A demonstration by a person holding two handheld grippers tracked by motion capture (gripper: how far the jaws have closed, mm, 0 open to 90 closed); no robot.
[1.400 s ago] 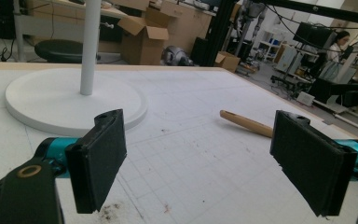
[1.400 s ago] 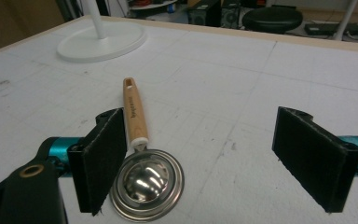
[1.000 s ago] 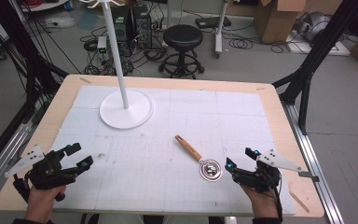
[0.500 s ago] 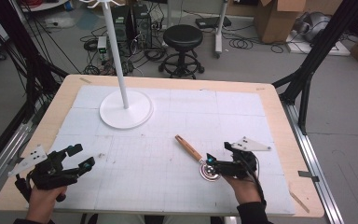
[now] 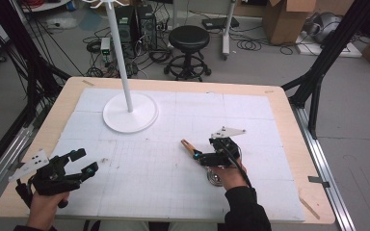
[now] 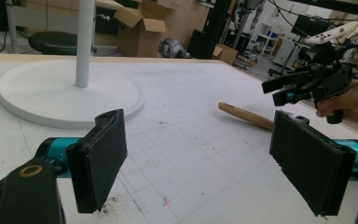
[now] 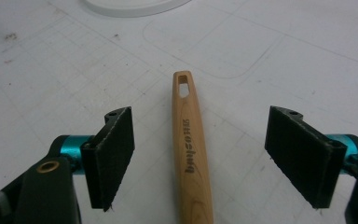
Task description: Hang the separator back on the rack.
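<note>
White gridded bench: pale wooden utensil handle, long axis running straight ahead between wide-apart, just-closing, non-touching jaws of right hand-held gripper; left hand-held gripper open, well apart.

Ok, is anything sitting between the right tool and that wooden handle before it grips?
Nothing visible. In the right gripper view the wooden handle lies on bare table between the right tool's open pads, which have just been closing a little and do not touch it. The white stand base is well off to the side.
</note>
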